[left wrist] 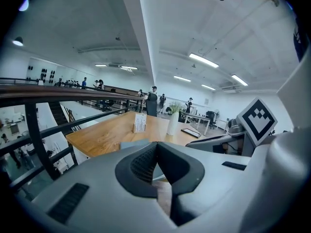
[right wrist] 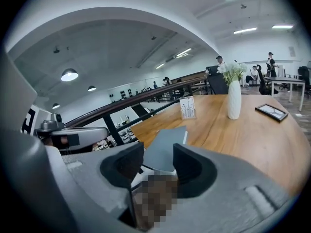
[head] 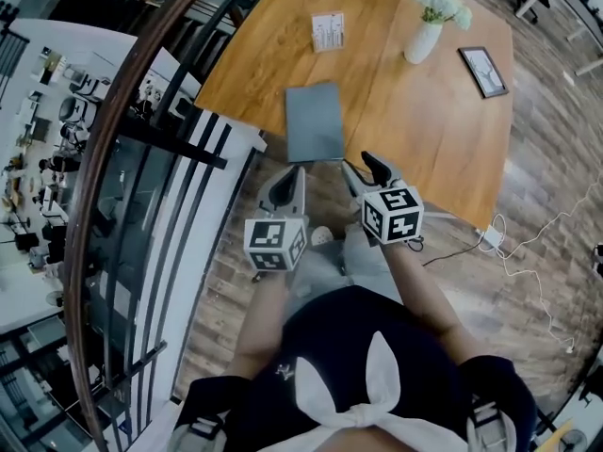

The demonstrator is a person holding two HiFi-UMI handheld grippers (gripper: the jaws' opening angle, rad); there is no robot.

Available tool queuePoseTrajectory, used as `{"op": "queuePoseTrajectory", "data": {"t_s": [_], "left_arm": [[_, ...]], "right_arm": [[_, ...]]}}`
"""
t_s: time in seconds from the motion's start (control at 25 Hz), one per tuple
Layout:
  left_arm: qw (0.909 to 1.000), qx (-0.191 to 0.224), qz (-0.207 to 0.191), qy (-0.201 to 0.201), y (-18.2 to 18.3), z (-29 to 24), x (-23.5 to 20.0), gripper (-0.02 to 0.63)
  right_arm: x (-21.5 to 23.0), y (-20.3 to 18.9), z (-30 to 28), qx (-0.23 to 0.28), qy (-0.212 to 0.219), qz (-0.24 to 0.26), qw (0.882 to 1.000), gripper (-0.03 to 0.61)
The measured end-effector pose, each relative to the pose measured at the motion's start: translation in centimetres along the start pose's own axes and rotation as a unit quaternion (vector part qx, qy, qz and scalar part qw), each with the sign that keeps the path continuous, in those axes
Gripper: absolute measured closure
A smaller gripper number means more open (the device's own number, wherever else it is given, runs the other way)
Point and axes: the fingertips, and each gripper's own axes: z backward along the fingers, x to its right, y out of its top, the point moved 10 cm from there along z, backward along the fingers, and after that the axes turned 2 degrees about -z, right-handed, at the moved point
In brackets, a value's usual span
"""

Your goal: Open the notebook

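Right fingers apart (left fingers together); notebook closed.

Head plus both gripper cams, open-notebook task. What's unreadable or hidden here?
- Card print: too small in every view.
- Photo frame picture: too small, head view.
- Notebook: in the left gripper view, mostly behind the left gripper and its shut jaws.
- Right gripper view: the right gripper, jaws open, covers the notebook's near corners; a blurred patch masks what lies below them.

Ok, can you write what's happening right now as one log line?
notebook: closed, on table | left tongs: shut, empty | right tongs: open, empty, not touching notebook
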Motion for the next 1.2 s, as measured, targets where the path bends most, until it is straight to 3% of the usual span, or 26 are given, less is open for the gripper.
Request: {"op": "queuePoseTrajectory", "data": {"t_s": [0.6,1.2], "left_arm": [[0.9992,-0.037,-0.014,-0.009,0.1,-4.2,-2.0,0.597],[0.9976,-0.068,-0.012,0.002,0.9,-9.9,-4.0,0.597]], "right_arm": [[2.5,0.2,-5.7,-0.047,-0.019,-0.021,0.998,0.390],[7.2,0.3,-13.0,-0.114,-0.012,-0.045,0.992,0.390]]}}
